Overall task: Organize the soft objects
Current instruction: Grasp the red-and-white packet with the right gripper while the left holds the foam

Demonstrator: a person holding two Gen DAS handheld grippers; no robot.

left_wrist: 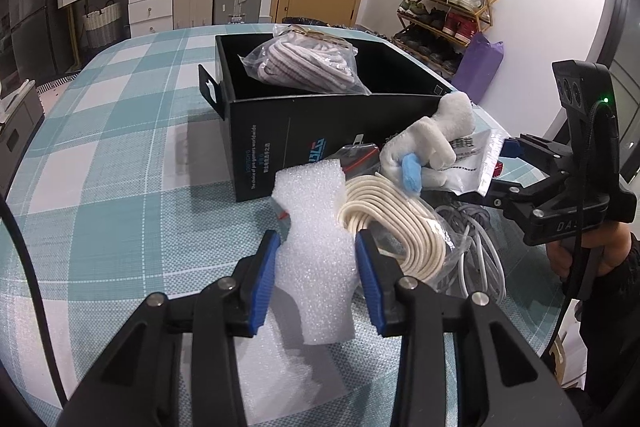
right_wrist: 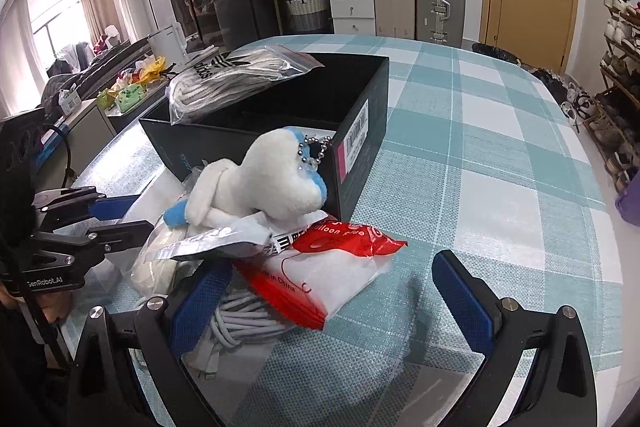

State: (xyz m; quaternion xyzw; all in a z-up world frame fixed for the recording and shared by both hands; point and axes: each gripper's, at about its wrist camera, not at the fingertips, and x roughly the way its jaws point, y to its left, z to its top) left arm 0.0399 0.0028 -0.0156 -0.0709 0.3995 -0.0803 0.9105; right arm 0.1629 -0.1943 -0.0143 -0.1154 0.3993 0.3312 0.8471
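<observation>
Left gripper (left_wrist: 316, 281) clamped on the foam (left_wrist: 316, 247), pads pressing both sides, over the checked cloth (left_wrist: 120, 167). Coiled cord (left_wrist: 384, 223) just right of it, plush (right_wrist: 260, 183) atop the pile beside the black box (right_wrist: 280, 107), bagged socks (right_wrist: 224, 79) on the box rim. Right gripper (right_wrist: 332, 287) open, red-white bag (right_wrist: 332, 267) between its fingers, untouched.

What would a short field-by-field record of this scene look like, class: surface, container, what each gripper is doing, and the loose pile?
surface: checked tablecloth
container: black box, open, bagged cloth inside
left gripper: shut on white foam piece
right gripper: open, holding nothing, red-and-white packet between its fingers
pile beside box: plush toy on top, cream rope coil, white cable
</observation>
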